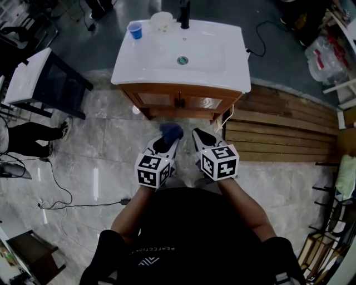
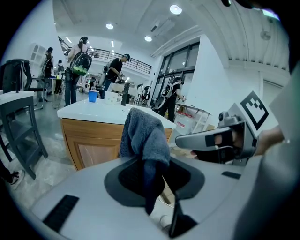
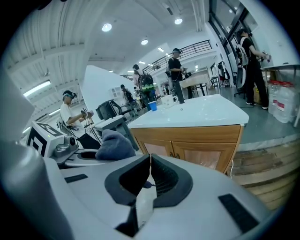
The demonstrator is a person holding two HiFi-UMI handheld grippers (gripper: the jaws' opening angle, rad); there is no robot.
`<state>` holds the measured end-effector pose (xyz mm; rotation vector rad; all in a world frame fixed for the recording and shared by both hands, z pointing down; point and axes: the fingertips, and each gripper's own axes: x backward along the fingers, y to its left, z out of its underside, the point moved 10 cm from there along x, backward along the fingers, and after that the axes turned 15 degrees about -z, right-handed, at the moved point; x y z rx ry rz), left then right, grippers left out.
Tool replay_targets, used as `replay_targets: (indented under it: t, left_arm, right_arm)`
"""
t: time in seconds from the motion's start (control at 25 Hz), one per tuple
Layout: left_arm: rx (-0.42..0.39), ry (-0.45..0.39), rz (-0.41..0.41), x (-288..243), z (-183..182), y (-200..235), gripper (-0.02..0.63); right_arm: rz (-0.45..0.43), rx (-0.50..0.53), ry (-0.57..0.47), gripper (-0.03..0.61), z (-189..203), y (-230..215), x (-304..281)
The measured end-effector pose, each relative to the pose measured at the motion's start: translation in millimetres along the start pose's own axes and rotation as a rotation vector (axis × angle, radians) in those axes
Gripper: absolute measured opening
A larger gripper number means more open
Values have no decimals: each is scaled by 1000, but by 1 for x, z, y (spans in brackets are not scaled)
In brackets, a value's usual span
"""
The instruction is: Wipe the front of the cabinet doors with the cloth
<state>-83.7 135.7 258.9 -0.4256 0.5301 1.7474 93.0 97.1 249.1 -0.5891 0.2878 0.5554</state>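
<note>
A wooden vanity with a white sink top [image 1: 181, 55] stands ahead; its two cabinet doors [image 1: 178, 102] face me and also appear in the right gripper view as cabinet doors [image 3: 187, 152]. My left gripper [image 1: 166, 142] is shut on a blue-grey cloth [image 1: 171, 131], which bunches up above the jaws as a cloth [image 2: 143, 136] in the left gripper view. My right gripper [image 1: 201, 139] hangs beside it, shut with nothing held [image 3: 150, 176]. Both grippers hover short of the doors, apart from them.
A blue cup [image 1: 135, 30], a white bowl [image 1: 162, 21] and a black tap [image 1: 184, 14] stand on the sink top. Wooden planks [image 1: 283, 128] lie at the right. A dark chair [image 1: 44, 83] stands at the left, cables [image 1: 61, 195] trail on the tiled floor.
</note>
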Motion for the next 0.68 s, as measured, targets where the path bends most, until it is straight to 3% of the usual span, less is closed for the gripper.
replay_targets:
  t: [0.68]
  left_arm:
    - [1, 4, 20, -3, -1, -5, 104]
  right_arm:
    - [-13, -25, 11, 40, 6, 1, -1]
